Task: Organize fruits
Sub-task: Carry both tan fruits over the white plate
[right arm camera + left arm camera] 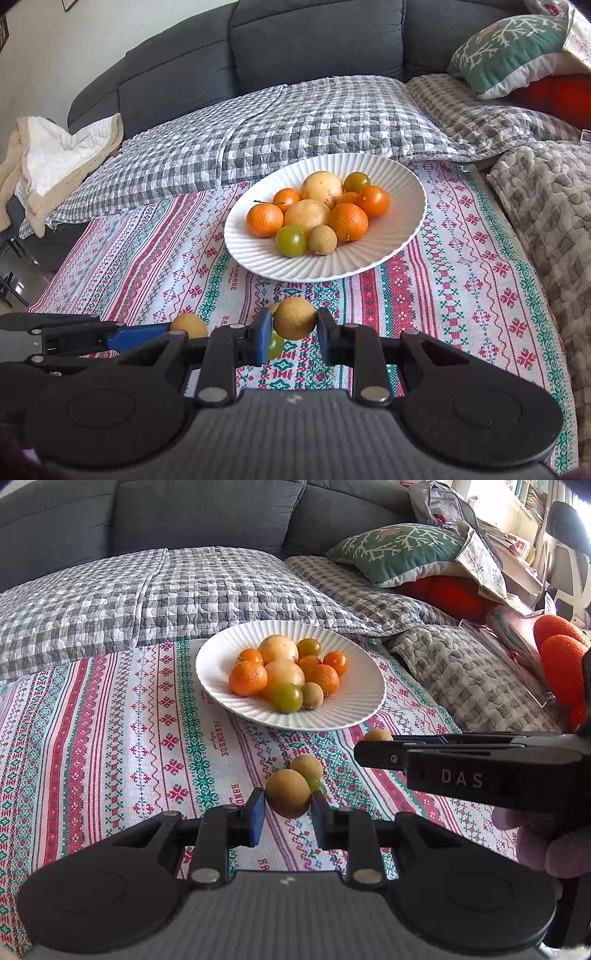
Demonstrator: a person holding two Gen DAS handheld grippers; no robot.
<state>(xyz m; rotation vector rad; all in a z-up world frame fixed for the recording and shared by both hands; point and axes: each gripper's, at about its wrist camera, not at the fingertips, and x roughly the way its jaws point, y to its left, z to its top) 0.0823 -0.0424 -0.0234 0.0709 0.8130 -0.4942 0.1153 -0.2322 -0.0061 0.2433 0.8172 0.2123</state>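
1. The left gripper point(288, 810) clenches a small round tan-brown fruit point(287, 793) between its blue pads, lifted off the cloth.
2. The right gripper point(291, 328) likewise clamps a second tan-brown round fruit point(294, 317).
3. In the left wrist view, one more tan fruit point(306, 766) and a small green fruit point(317, 785) lie on the red-and-green patterned tablecloth point(110, 738), just past the held one at 12 o'clock.
4. The white ribbed plate point(406, 184) sits further off at 12 o'clock, already holding oranges, yellow fruits, green ones and one tan fruit point(322, 240).
5. The task looks mostly done: two fruits are in transit, and at least two loose ones remain.
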